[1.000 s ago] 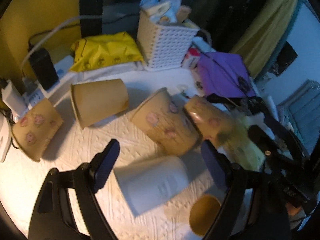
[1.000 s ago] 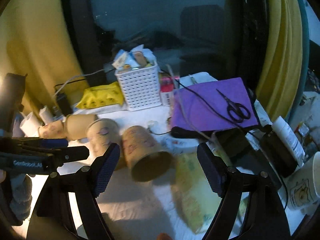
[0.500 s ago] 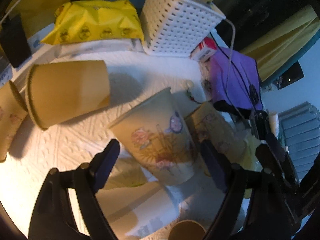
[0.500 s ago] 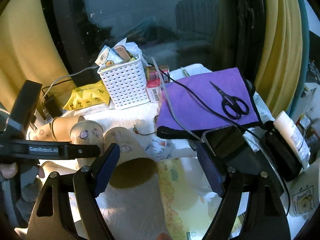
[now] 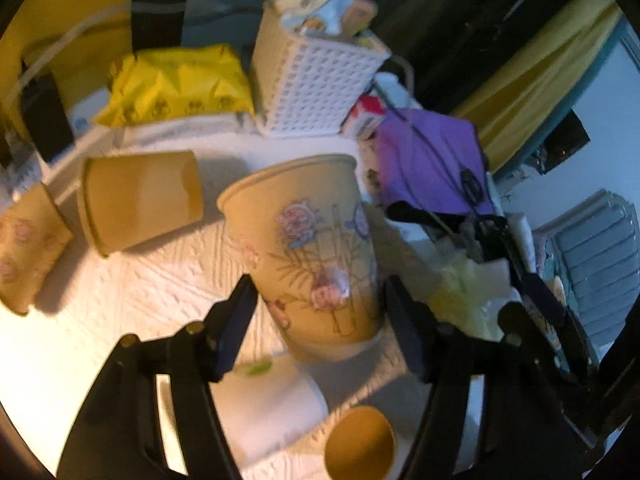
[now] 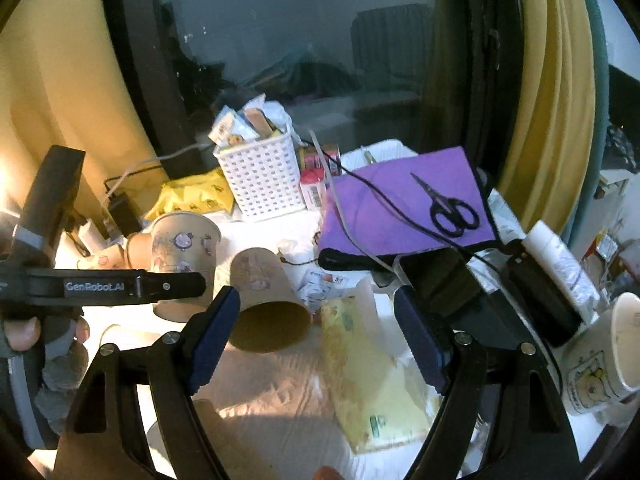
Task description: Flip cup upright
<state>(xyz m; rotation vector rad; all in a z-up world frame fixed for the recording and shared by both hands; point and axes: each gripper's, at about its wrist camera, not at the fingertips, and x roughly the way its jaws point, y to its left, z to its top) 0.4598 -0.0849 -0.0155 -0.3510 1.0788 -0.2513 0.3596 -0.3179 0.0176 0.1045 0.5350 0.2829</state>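
Floral paper cup (image 5: 316, 256) is standing mouth-up, tilted a bit, on the white textured paper towel (image 5: 132, 300), right between the fingers of the left gripper (image 5: 320, 320). From the left wrist view the blue pads sit either side of the cup's lower half, but there's blur and I honestly can't tell if they're pressing on it or just flanking it.

Right wrist view shows the same cup (image 6: 184, 264) from the side with the left gripper's arm across its front. That view also has the right gripper (image 6: 316, 344) spread wide with nothing in it, hovering over a second floral cup (image 6: 268, 300) lying on its side, mouth toward the camera.

Stuff only the left view catches: a plain tan cup (image 5: 140, 204) on its side just behind, another patterned cup (image 5: 28, 256) at the far left edge, a white cup (image 5: 272, 404) lying below the gripper, and a small tan cup mouth (image 5: 360, 444) near the bottom.

Only the right view gives you the scissors (image 6: 448, 208) on the purple cloth (image 6: 404, 208). Both show the white basket (image 6: 260, 180) and yellow packet (image 5: 176, 84).
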